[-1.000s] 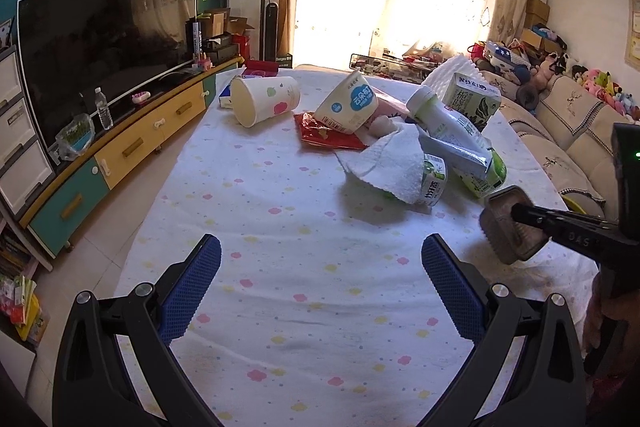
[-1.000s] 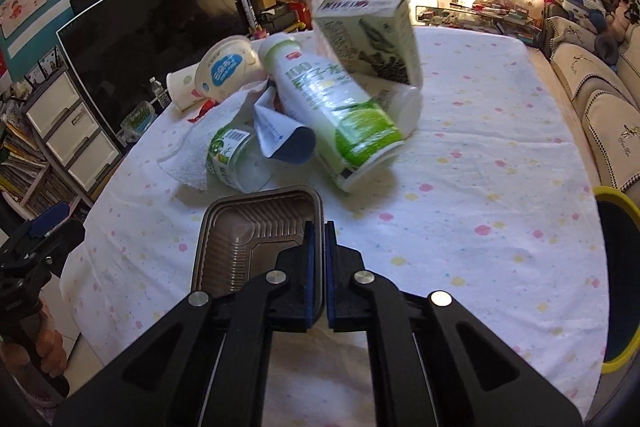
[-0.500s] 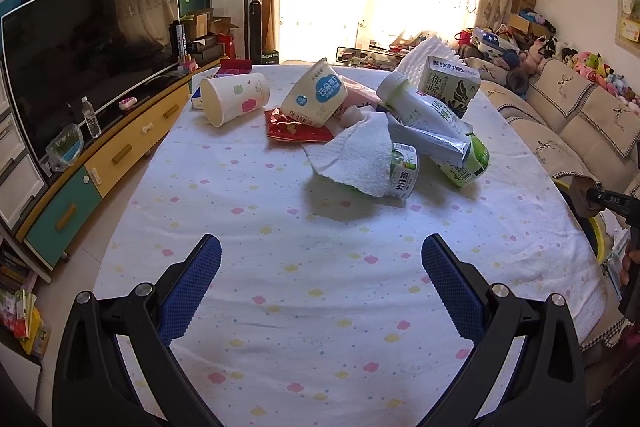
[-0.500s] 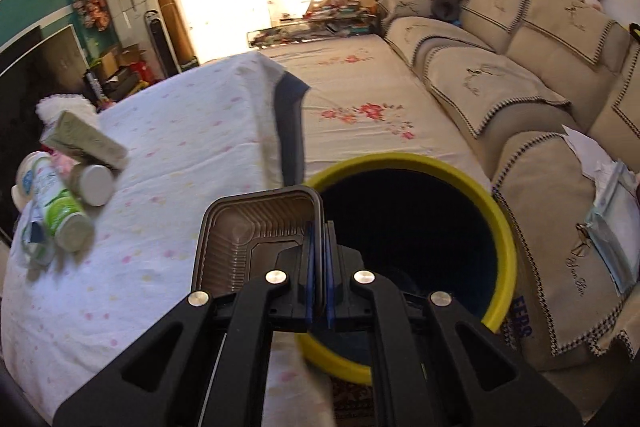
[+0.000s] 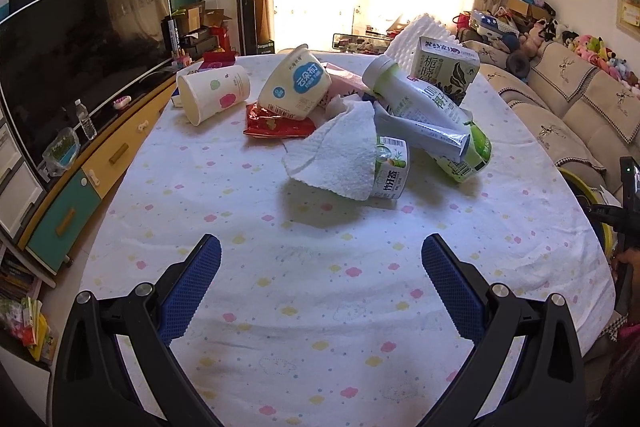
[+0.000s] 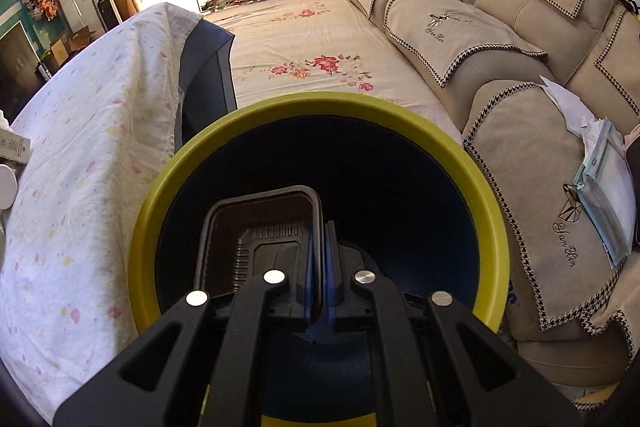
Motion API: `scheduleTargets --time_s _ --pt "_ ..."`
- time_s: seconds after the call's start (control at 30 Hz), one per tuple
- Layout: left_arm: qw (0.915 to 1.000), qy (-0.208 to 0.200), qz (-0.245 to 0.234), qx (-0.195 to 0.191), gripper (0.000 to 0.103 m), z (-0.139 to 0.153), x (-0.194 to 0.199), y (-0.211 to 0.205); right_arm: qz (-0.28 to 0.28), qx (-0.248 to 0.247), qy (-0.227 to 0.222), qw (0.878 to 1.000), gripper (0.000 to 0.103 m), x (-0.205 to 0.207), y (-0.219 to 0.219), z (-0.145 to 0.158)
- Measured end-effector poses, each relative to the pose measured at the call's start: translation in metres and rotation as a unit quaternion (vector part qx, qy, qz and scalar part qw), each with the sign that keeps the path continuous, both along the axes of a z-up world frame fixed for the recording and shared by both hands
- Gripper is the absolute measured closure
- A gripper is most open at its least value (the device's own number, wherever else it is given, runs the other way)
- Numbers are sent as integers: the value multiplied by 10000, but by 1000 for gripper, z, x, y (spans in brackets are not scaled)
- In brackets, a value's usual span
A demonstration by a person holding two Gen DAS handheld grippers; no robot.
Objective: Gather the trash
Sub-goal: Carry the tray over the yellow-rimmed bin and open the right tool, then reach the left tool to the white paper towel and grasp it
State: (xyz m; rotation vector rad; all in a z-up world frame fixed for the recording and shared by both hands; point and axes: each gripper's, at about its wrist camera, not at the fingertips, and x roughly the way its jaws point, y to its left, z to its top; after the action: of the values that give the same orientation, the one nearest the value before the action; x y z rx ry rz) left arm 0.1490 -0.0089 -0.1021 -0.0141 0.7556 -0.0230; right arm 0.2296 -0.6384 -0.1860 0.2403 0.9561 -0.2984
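My right gripper [image 6: 318, 239] is shut on the rim of a dark plastic tray [image 6: 256, 227] and holds it over the mouth of a yellow-rimmed bin [image 6: 472, 167] beside the table. My left gripper [image 5: 320, 279] is open and empty above the near part of the table [image 5: 304, 327]. Farther back lies a pile of trash: a white paper towel [image 5: 340, 155], a small green-label cup [image 5: 392, 171], a green-and-white bottle [image 5: 420, 103], a milk carton [image 5: 444, 67], a paper bowl [image 5: 298, 83], a white paper cup [image 5: 214, 93] and a red wrapper [image 5: 276, 123].
A TV [image 5: 80, 47] on a low cabinet [image 5: 100, 163] runs along the left. A beige sofa [image 6: 500, 39] stands on the right, with papers [image 6: 604, 171] on its seat. The bin's rim also shows at the table's right edge [image 5: 588, 183].
My right gripper has carried the tray from the table off to the right and down over the bin's mouth. The left gripper has pulled back slightly; it stays open.
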Motion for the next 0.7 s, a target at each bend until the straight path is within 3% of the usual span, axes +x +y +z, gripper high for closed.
scheduleTargets --time_s 0.2,0.4,0.7 --pt "10000 67 -39 52 4 -2 16 -2 6 -96 -15 10000 69 0 2 -1" --pt "9997 71 -203 128 4 0 43 -7 5 -76 -70 9999 61 -3 5 3" --pt "9982 431 -409 69 4 6 108 -1 31 -115 -68 9999 57 -6 10 1"
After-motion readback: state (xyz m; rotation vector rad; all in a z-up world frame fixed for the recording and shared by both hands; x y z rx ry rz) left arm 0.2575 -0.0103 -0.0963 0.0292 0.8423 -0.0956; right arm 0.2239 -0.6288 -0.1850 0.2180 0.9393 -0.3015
